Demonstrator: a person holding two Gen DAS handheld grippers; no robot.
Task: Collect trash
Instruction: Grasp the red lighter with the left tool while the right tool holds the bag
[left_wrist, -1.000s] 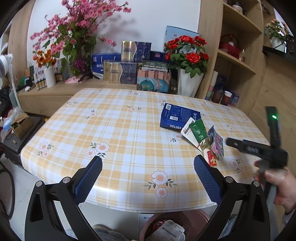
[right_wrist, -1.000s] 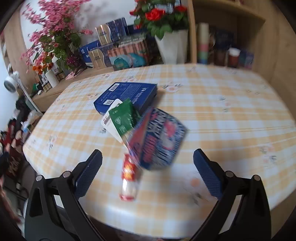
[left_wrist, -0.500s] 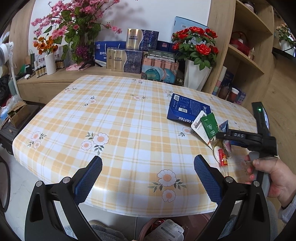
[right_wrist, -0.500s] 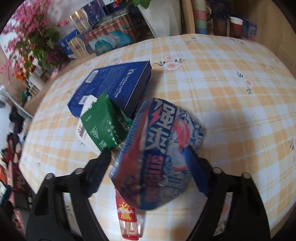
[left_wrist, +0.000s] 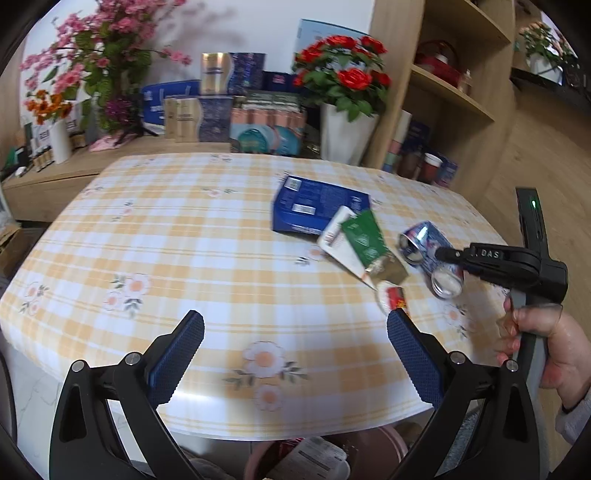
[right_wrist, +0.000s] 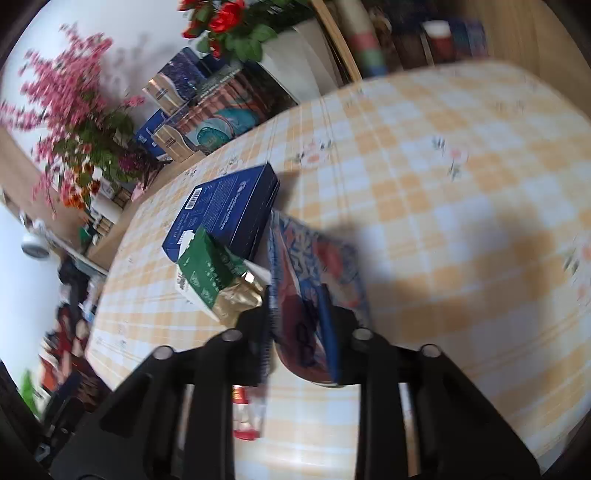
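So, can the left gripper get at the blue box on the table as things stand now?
Probably yes. The left gripper is open and holds nothing, and the tablecloth between it and the blue box is bare. Only the green packet overlaps the box's near corner; the far side looks free.

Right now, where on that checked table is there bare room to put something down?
The checked table is bare across its whole half toward the pink blossoms, left of the blue box. It is crowded on the other side, where box, green packet, small red wrapper and the blue bag that the right gripper is closing on lie bunched.
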